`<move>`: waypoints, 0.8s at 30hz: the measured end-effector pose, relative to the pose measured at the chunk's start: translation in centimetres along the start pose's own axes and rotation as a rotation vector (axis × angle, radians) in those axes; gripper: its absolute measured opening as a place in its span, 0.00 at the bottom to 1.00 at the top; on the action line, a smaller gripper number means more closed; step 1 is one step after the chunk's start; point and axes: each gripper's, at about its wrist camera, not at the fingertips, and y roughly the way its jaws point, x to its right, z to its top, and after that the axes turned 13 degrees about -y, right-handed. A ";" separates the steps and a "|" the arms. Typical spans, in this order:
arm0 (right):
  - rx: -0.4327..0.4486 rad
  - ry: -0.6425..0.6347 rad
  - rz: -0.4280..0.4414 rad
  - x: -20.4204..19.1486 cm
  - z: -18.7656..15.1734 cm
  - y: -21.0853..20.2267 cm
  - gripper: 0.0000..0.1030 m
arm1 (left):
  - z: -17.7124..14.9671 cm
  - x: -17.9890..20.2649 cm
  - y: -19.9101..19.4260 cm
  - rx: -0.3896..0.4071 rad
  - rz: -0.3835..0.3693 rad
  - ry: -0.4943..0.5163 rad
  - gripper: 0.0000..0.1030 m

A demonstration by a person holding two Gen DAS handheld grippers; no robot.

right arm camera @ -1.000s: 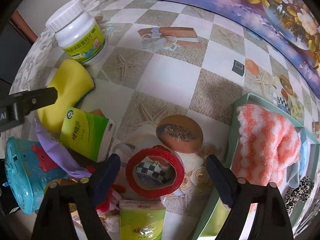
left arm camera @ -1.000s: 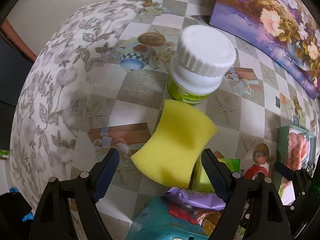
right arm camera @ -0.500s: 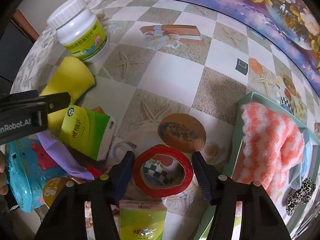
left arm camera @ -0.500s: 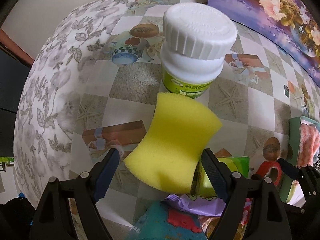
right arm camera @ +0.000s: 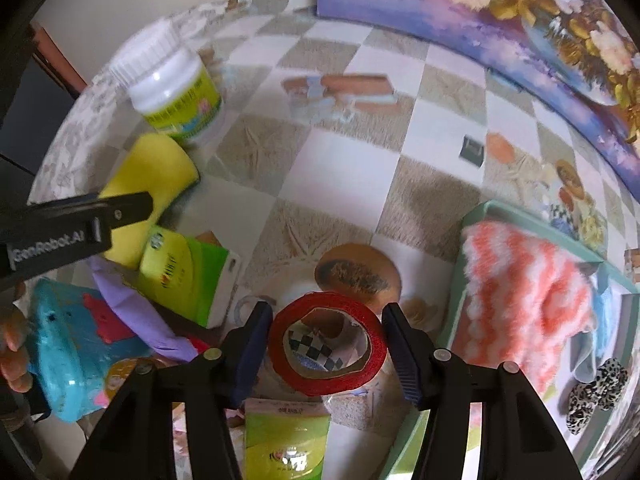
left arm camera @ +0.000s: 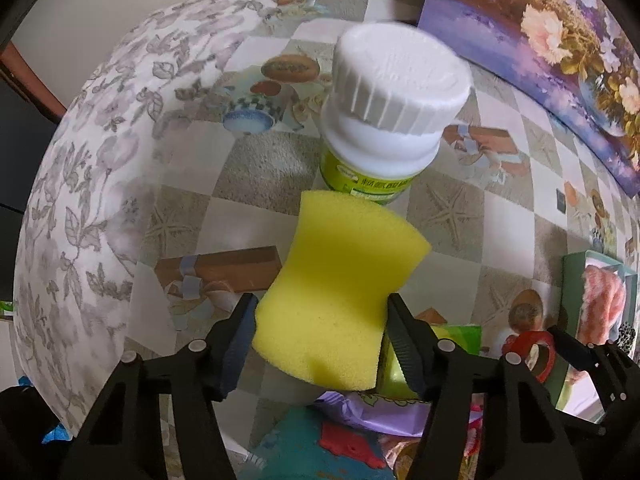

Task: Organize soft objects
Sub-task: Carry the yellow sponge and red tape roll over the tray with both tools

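I see one checked tablecloth (right arm camera: 344, 184), one green tray (right arm camera: 472, 216) at the right holding one pink-and-white fluffy cloth (right arm camera: 524, 292), one teal toy (right arm camera: 68, 352), one white-capped bottle (left arm camera: 392, 120), two green tissue packs (right arm camera: 188, 276), one yellow sponge (left arm camera: 340, 304) and one red tape roll (right arm camera: 328, 348).

My left gripper (left arm camera: 320, 340) is closing, with its pads meeting the sponge's sides. My right gripper (right arm camera: 326, 344) has its pads against the tape roll.

Only my right view shows the leopard-print item (right arm camera: 596, 392) in the tray and the second tissue pack (right arm camera: 286, 440).
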 end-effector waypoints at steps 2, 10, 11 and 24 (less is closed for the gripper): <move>0.024 0.007 -0.005 0.4 0.0 -1.2 0.58 | 0.1 -0.1 -1.0 0.020 -0.003 -0.006 0.63; 0.158 0.050 -0.038 2.2 -0.4 -7.6 0.58 | -0.3 -0.2 -6.7 0.144 -0.009 -0.017 0.63; 0.173 0.055 -0.045 2.5 -0.5 -8.3 0.58 | -0.4 0.0 -7.7 0.164 -0.010 -0.016 0.63; 0.342 0.164 -0.171 6.9 -4.3 -17.9 0.58 | -3.9 1.2 -17.2 0.380 -0.044 -0.013 0.63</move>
